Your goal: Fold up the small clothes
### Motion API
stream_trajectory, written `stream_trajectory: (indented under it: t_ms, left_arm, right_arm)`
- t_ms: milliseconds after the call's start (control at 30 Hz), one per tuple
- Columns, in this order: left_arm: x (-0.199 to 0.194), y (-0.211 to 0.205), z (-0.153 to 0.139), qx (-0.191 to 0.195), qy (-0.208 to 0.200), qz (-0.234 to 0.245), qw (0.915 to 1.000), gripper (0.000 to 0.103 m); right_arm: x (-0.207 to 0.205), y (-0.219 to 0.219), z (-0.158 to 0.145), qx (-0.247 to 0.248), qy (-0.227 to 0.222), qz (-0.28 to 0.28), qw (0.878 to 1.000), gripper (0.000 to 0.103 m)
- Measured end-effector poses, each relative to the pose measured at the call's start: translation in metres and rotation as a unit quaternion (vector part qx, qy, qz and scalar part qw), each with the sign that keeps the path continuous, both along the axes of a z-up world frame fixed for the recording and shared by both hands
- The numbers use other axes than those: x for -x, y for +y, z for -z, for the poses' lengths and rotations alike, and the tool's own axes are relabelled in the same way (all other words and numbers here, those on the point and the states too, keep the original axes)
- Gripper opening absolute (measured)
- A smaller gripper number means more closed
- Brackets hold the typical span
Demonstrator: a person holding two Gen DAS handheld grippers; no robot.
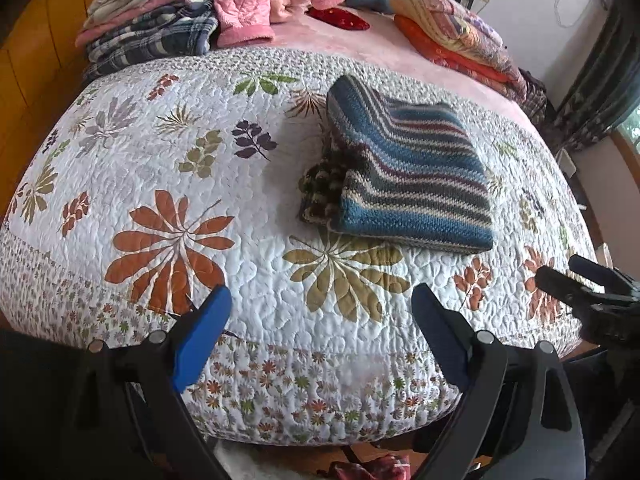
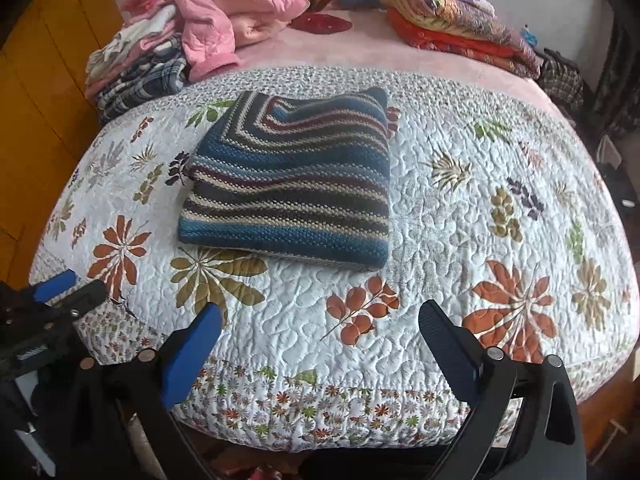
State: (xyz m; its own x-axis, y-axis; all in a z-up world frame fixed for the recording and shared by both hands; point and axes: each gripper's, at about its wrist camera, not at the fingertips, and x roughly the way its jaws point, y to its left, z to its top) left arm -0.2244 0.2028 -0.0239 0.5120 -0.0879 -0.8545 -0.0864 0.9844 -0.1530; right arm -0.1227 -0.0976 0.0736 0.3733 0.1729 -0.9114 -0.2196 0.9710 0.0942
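Left tool (image 1: 322, 300), right tool (image 2: 320, 316) spread empty; folded sweater (image 2: 292, 184) hides dark garment beneath

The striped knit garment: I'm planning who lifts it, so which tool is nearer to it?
Neither clearly. Left tool sits at the quilt's near edge, garment ahead-right. Right tool sits likewise, garment ahead-left. Both are open, apart from it.

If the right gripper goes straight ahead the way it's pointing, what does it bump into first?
Probably the striped knitted garment, folded on the quilt. The right gripper is open and points roughly at its near edge, with bare quilt between. Its height above the quilt is unclear, so it might meet the quilt first.
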Motion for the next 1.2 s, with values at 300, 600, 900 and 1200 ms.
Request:
stream_trajectory:
  t_ms: [300, 600, 900, 1200]
  left_arm:
    - [0.007, -0.01, -0.009, -0.012, -0.008, 0.008, 0.9999, 0.091]
    - [0.011, -0.022, -0.013, -0.048, -0.023, 0.016, 0.9984, 0.091]
    - [0.01, -0.032, -0.013, -0.06, -0.029, 0.028, 0.9974, 0.091]
    - [0.002, -0.039, -0.004, -0.055, -0.013, 0.041, 0.9976, 0.091]
  right_arm:
    - [0.014, 0.011, 0.0, 0.02, -0.005, -0.01, 1.0, 0.099]
    - [0.02, -0.001, -0.003, 0.004, -0.008, 0.02, 1.0, 0.099]
    - [0.017, -0.007, -0.005, 0.007, -0.007, 0.035, 0.999, 0.099]
    - [0.009, -0.011, 0.0, 0.007, 0.009, 0.052, 0.999, 0.099]
